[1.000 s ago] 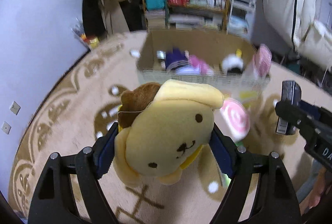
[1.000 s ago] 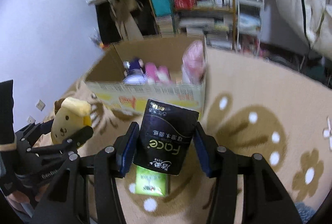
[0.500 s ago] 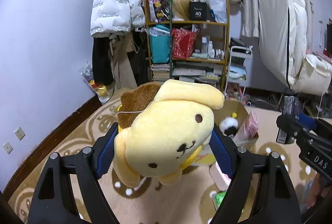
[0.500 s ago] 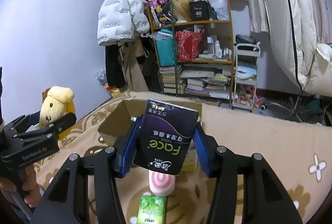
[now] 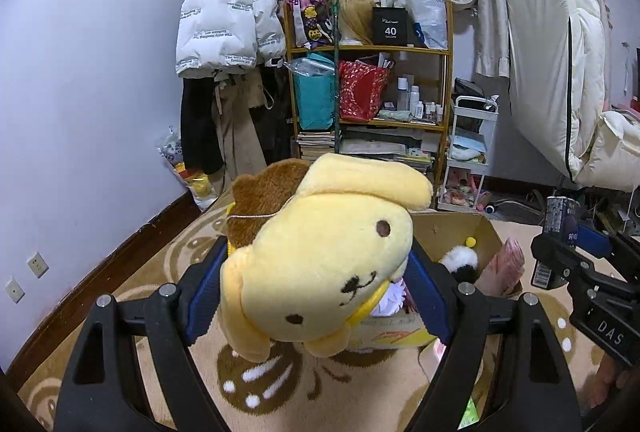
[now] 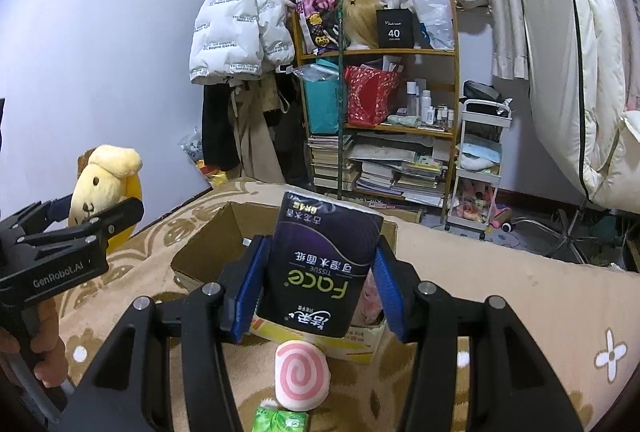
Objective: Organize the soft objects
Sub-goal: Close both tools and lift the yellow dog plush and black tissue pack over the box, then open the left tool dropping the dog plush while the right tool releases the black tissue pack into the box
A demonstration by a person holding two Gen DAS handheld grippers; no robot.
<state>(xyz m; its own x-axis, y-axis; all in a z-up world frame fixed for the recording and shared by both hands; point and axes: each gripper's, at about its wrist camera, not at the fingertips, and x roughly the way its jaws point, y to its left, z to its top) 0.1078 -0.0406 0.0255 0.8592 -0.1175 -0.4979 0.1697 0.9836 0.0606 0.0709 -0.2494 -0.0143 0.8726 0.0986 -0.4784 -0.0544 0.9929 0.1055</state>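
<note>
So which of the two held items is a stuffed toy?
The yellow dog plush in the left gripper; the right gripper holds a dark tissue pack.

The plush dog (image 5: 320,264) is showing soft, matt yellow pile with a fuzzier brown cap. Blue rubbery pads (image 5: 204,292) on the matt black plastic left gripper (image 5: 316,296) are pressing into it. The tissue pack (image 6: 320,268) is gleaming in glossy dark plastic film between the right gripper's (image 6: 318,288) pads. Behind the pack, the box (image 6: 208,244) is looking like dull brown cardboard; below it, the carpet (image 6: 500,272) is looking short-piled and matt.
</note>
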